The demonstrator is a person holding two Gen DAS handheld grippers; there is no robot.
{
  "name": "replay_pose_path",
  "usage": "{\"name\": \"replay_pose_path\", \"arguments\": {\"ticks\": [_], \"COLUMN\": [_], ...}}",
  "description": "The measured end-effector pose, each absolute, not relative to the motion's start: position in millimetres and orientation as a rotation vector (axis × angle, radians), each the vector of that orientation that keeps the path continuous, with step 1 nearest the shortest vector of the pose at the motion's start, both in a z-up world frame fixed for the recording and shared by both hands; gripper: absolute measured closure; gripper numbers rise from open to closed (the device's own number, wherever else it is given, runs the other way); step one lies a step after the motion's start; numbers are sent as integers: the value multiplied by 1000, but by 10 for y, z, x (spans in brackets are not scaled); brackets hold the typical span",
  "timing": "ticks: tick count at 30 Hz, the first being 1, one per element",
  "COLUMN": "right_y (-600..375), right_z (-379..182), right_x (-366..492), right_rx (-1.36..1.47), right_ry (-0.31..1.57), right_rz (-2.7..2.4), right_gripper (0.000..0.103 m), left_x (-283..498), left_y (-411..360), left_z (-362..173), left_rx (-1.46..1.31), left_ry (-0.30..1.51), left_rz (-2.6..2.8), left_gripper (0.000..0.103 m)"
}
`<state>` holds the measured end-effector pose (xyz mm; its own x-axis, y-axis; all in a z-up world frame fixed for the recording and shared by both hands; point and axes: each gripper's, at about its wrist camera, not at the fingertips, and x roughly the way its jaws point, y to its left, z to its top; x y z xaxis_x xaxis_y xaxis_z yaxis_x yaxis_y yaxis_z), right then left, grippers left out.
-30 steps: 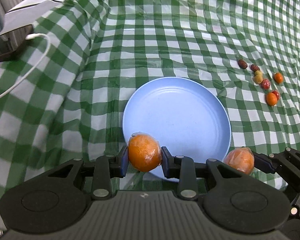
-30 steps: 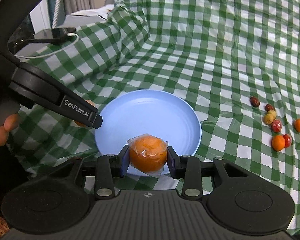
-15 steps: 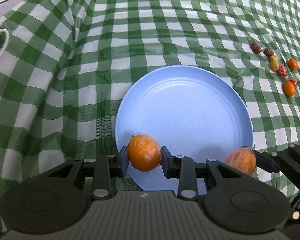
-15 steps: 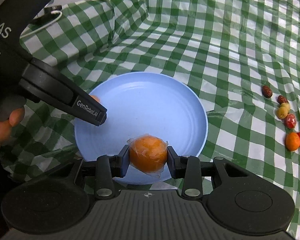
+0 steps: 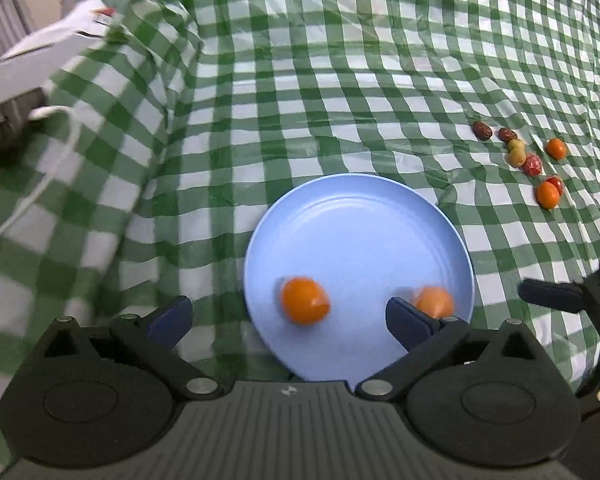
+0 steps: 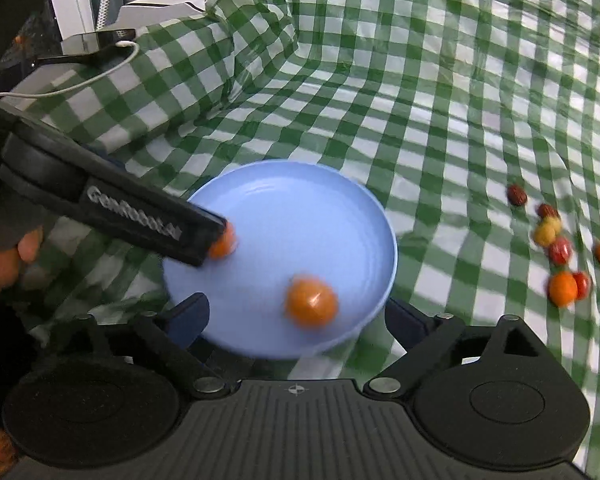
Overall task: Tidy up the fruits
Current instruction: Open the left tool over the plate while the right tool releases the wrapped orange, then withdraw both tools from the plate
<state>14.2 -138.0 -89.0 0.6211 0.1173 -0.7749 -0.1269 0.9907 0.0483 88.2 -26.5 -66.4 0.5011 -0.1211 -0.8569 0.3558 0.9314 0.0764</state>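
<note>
A blue plate [image 5: 360,216] [image 6: 300,200] lies on the green checked cloth. Two plastic-wrapped oranges rest in it. In the left wrist view one orange [image 5: 305,306] lies at the plate's near left and the other orange [image 5: 434,301] at its near right, partly behind my right finger. My left gripper [image 5: 290,320] is open and empty over the near rim. In the right wrist view one orange [image 6: 311,301] lies between my open right gripper [image 6: 296,318] fingers, and the other orange [image 6: 222,244] peeks from behind the left gripper's finger [image 6: 140,216].
Several small fruits, red, yellow and orange [image 5: 532,160] [image 6: 560,248], lie on the cloth right of the plate. A phone with a white cable [image 6: 88,46] and a white box [image 5: 40,56] sit at the far left, where the cloth is bunched.
Both grippers have opened and let go of their oranges, which now lie in the plate. Both grippers have drawn back and up a little.
</note>
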Motion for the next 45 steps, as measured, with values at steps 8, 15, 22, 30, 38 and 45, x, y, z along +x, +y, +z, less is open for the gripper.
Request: {"name": "replay_pose_path", "arguments": {"ticks": [8,15,22,30,38,45], "right_y": [-1306,-1273,-1237,-1242,-1212,-1230], "right_z": [-713,-495,-364,-248,-207,-225], "right_x": [-375,-615,-840,-981,-1033,-1011], "right_rx": [22,-2,-21,-23,-30,-22], "right_ry": [867,773,715,673,656,666], "right_rz": [132,122,111,93,91,87], "right_gripper": [5,5,4,3,3,3], "left_x": [299,-17,-222,-378,-422,-420], "left_y": [-44,46,52,53,51,49], "left_z": [-405,-207,-16,89,129,116], "left_rx": [225,203,201,199,204,208], "left_ry": [993,944,881,845,832,836], "left_rz": [-236,-216,-214,-210,-215,-215], "left_gripper": [0,0,0,0,0,0]}}
